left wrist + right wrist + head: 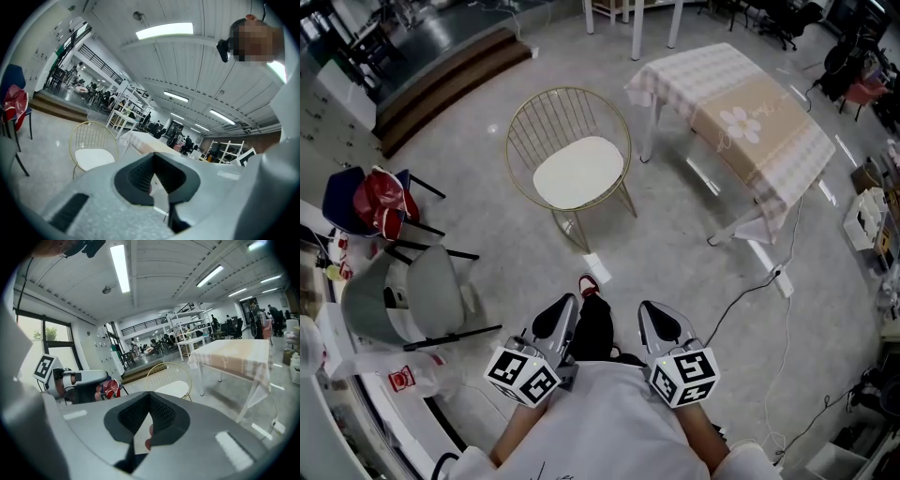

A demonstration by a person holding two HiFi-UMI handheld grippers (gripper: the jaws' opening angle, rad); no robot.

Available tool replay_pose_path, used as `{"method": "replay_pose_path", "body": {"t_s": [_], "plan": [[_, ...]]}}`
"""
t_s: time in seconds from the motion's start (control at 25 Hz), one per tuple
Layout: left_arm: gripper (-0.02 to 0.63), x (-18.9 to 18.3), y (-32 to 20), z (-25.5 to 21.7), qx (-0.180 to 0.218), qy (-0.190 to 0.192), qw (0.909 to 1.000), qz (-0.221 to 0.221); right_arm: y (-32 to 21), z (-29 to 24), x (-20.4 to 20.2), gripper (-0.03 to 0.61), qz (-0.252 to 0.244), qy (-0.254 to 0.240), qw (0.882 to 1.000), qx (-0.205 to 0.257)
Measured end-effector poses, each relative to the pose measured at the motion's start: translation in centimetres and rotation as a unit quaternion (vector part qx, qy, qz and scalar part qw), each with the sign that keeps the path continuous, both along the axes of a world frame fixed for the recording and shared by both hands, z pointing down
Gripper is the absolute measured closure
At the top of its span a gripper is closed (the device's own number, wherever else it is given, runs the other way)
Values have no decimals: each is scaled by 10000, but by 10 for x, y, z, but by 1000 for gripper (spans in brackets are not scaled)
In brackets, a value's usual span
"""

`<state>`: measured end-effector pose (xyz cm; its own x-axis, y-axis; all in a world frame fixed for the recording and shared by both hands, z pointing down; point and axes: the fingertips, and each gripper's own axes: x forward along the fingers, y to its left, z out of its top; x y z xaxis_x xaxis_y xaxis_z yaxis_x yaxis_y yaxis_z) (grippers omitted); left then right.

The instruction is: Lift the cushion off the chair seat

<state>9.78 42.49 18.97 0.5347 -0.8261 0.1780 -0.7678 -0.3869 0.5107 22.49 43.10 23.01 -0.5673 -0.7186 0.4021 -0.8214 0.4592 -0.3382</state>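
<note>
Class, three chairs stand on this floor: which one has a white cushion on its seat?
The gold wire chair beside the table holds the white cushion. The grey chair has none; the blue chair carries a red bag.

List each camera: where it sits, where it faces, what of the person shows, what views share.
Head view: on the head, steeply down at chair, cushion, table; shows shirt, left gripper, right gripper.
Left gripper view: on that gripper, along shut fingers toward the chair; shows the shirt.
Right gripper view: on that gripper, toward chair and table; shows the left gripper.
Shared: all see the cushion on the chair.
</note>
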Motion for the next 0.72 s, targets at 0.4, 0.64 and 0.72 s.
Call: {"method": "replay_pose_path", "body": {"t_s": [0.4, 0.64, 0.72], "plan": [[609, -30, -88, 4, -135, -58, 9999, -4, -81, 6, -30, 572, -53, 34, 9997, -217], [609, -56, -141, 11, -236, -85, 9997, -24, -135, 3, -55, 572, -141, 101, 9995, -267], [609, -65, -159, 11, -226, -136, 9996, -61, -154, 4, -64, 572, -237, 152, 9992, -292]]}}
